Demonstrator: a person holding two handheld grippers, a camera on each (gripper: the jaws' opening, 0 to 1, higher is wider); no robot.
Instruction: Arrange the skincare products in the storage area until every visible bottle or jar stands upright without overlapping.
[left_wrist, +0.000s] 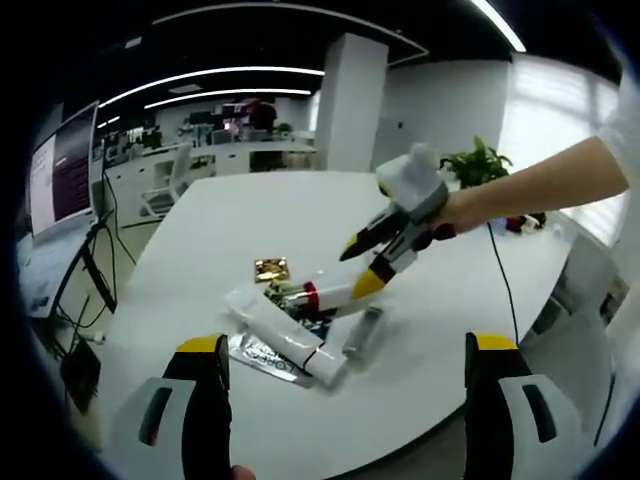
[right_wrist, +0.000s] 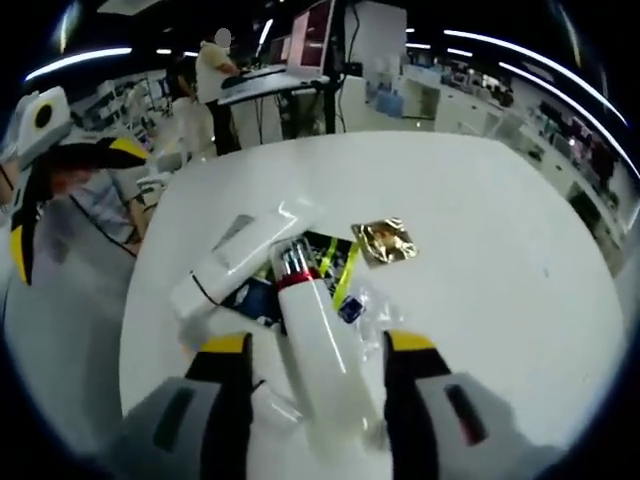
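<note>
Looking along our left gripper (left_wrist: 345, 375), we see its two jaws spread wide with nothing between them. They hang above the near edge of a big white table (left_wrist: 250, 215).

On the table lies a small heap of skincare things. A long white tube (left_wrist: 280, 330) lies flat on its side. A small grey stick (left_wrist: 362, 332) lies just beside it. A gold packet (left_wrist: 271, 267) sits a bit farther back. Some flat printed packets (left_wrist: 262, 357) lie under the tube.

Our right gripper (left_wrist: 362, 262) comes in from the right of this view, with a bare arm behind it. Its yellow-tipped jaws reach down over a white bottle with a red band (left_wrist: 322, 297).

In the right gripper view, our right gripper (right_wrist: 318, 345) has this bottle (right_wrist: 318, 350) lying between its jaws. The jaws sit close on both sides, but we cannot tell if they squeeze it. The bottle points away from us, red band at the far end. The white tube (right_wrist: 240, 255) lies to its left and the gold packet (right_wrist: 385, 241) to its right. Our left gripper (right_wrist: 25, 190) shows at the left edge. A person stands at a desk far behind.
</note>
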